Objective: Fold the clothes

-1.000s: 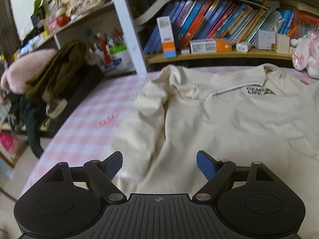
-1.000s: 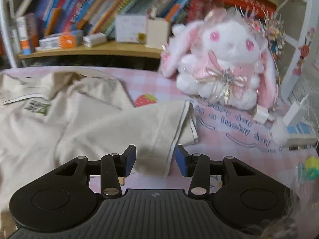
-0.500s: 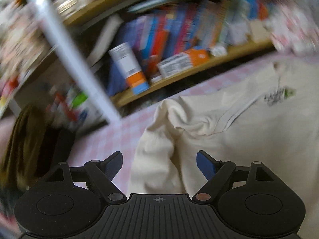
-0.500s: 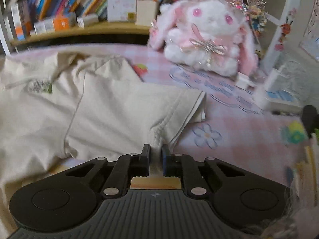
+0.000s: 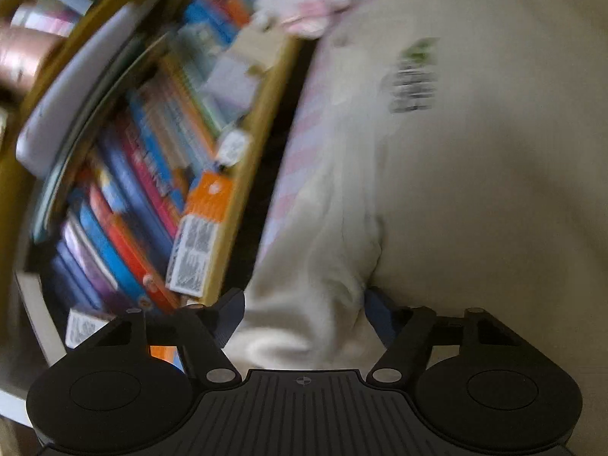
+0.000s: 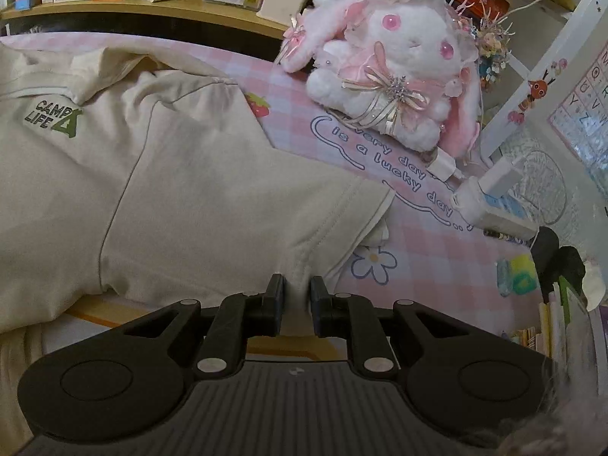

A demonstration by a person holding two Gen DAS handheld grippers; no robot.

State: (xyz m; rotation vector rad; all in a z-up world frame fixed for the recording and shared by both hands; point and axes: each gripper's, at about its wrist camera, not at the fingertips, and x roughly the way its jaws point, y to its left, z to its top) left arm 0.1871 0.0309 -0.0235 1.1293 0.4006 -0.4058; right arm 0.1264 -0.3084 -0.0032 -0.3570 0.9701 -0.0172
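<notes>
In the left wrist view, which was smeared by motion blur and tilted hard, the left gripper (image 5: 302, 313) sat at the bottom centre with its blue-tipped fingers (image 5: 229, 313) spread wide apart, released, and a bunched fold of the cream T-shirt (image 5: 475, 190) lay in the gap between them; whether either tip touched the cloth could not be told. The shirt filled the right half of the frame, its dark and green chest print (image 5: 414, 76) blurred in the upper right. A strip of pink checked bedsheet (image 5: 300, 144) ran down the middle, and a bookshelf (image 5: 258, 144) packed with colourful books (image 5: 125, 205) slanted across the left half, an orange and white box (image 5: 199, 228) leaning at its edge. In the right wrist view, sharp and level, the right gripper (image 6: 297, 298) sat at the bottom centre with its fingers drawn close together, clenched on the hem of the shirt's short sleeve (image 6: 304, 250), a pinch of cream fabric standing between the tips. The cream T-shirt (image 6: 182, 174) lay flat across the left and centre of the frame on the pink bedsheet (image 6: 429, 250), its "CAMP LIFE" print (image 6: 53, 116) at the left edge. A white and pink plush rabbit (image 6: 399, 68) sat in the upper right of centre, beside the printed words "is a lucky day" (image 6: 395, 167), with a white charger (image 6: 497, 178) near the right and a wooden shelf (image 6: 163, 5) along the top
</notes>
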